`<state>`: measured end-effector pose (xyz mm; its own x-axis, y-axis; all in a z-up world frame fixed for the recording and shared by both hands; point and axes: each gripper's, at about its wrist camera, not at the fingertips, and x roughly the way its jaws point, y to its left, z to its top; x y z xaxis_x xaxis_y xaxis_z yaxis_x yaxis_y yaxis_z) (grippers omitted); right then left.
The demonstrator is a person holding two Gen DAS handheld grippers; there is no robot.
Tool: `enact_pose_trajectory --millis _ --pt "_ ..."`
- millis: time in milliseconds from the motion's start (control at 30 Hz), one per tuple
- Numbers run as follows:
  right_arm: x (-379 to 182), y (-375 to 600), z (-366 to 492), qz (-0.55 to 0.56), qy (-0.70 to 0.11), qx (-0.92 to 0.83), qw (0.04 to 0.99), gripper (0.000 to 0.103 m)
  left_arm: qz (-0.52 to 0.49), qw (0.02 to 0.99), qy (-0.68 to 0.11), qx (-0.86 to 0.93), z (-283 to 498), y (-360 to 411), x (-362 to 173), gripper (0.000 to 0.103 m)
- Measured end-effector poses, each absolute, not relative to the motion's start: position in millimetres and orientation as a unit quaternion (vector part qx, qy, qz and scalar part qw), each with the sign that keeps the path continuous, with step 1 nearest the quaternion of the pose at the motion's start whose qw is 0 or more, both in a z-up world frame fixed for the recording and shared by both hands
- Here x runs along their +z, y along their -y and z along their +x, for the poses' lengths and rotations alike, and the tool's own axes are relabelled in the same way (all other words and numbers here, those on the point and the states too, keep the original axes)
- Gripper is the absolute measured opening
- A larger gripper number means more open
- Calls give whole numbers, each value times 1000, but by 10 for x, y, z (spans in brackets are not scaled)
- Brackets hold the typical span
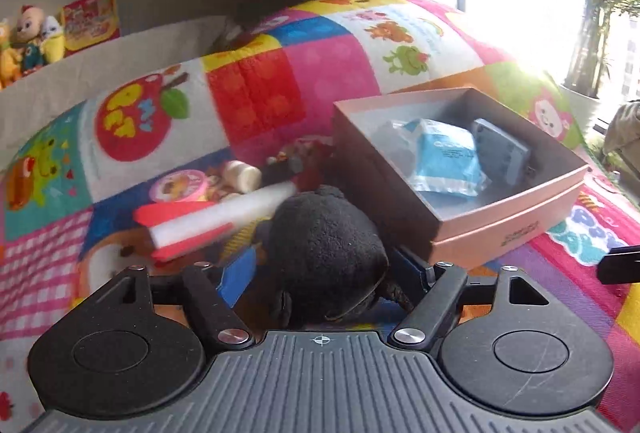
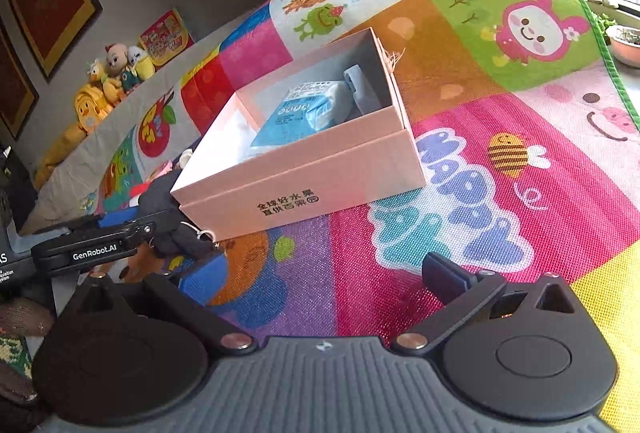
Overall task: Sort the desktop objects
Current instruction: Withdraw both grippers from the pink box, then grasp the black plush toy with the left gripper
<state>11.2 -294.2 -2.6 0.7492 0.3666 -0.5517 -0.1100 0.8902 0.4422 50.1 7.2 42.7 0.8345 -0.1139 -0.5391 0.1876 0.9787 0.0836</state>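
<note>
A black plush toy (image 1: pixel 324 249) lies between the jaws of my left gripper (image 1: pixel 324 263); a gap shows beside the blue left pad, so the jaws are open around it. To its right stands an open pink box (image 1: pixel 500 229) holding a blue packet (image 1: pixel 444 157) and a grey block (image 1: pixel 500 145). Left of the plush lie a red-and-white foam rocket (image 1: pixel 216 217), a pink round tin (image 1: pixel 180 185) and a cream cylinder (image 1: pixel 242 175). My right gripper (image 2: pixel 324 273) hangs open and empty over the mat, in front of the pink box (image 2: pixel 304 193). The black plush (image 2: pixel 168 201) sits at the box's left corner.
Everything rests on a colourful patchwork play mat (image 2: pixel 520 173). Stuffed toys (image 2: pixel 116 73) line a ledge at the back left. A plant pot (image 2: pixel 626 49) stands past the mat's far right edge by the bright window. Bare mat lies right of the box.
</note>
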Motion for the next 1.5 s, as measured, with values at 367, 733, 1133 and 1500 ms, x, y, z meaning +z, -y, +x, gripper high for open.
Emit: enact_pose_trajectory --millis 367,733,1133,1500 --pt "260 2516 187 117 -327 180 920 103 52 960 -267 63 444 -761 537 96" --pt "530 917 337 -159 -297 277 900 93 28 968 -242 -50 196 -890 552 99" --pt "769 1975 312 -5 -317 184 930 98 186 939 -266 -116 491 212 165 79" --pt "469 2499 177 68 -335 143 929 100 56 941 -293 -160 331 -34 532 69"
